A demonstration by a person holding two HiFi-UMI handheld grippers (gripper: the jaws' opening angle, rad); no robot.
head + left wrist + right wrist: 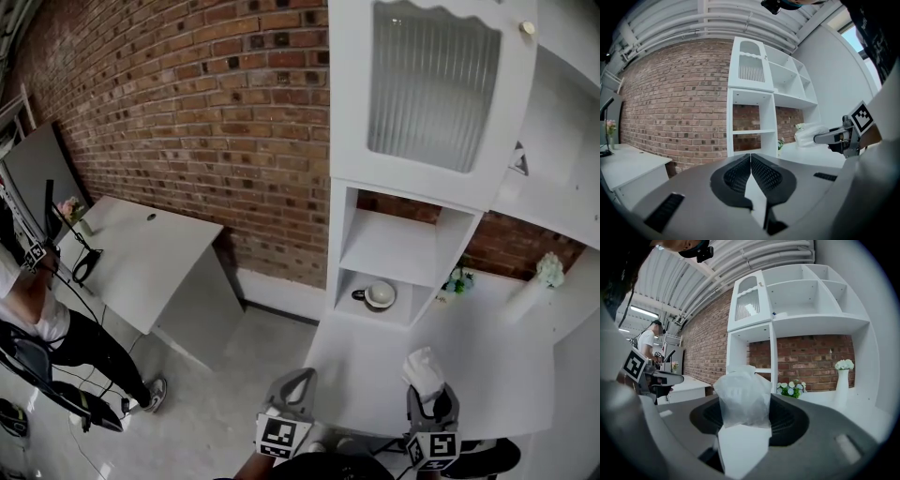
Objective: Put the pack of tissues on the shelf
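My right gripper is shut on the pack of tissues, a white plastic-wrapped pack that sticks up between the jaws. In the head view the tissue pack hangs over the white counter, low and right. The white shelf unit stands ahead with two open compartments; the upper shelf is bare. My left gripper is shut with nothing in it, its pads meeting in the left gripper view. That view also shows the right gripper with the pack off to the right.
A cup on a saucer sits in the lower compartment. A small flower pot and a white vase with flowers stand on the counter. A cabinet door with ribbed glass hangs above. A person stands by a desk at left.
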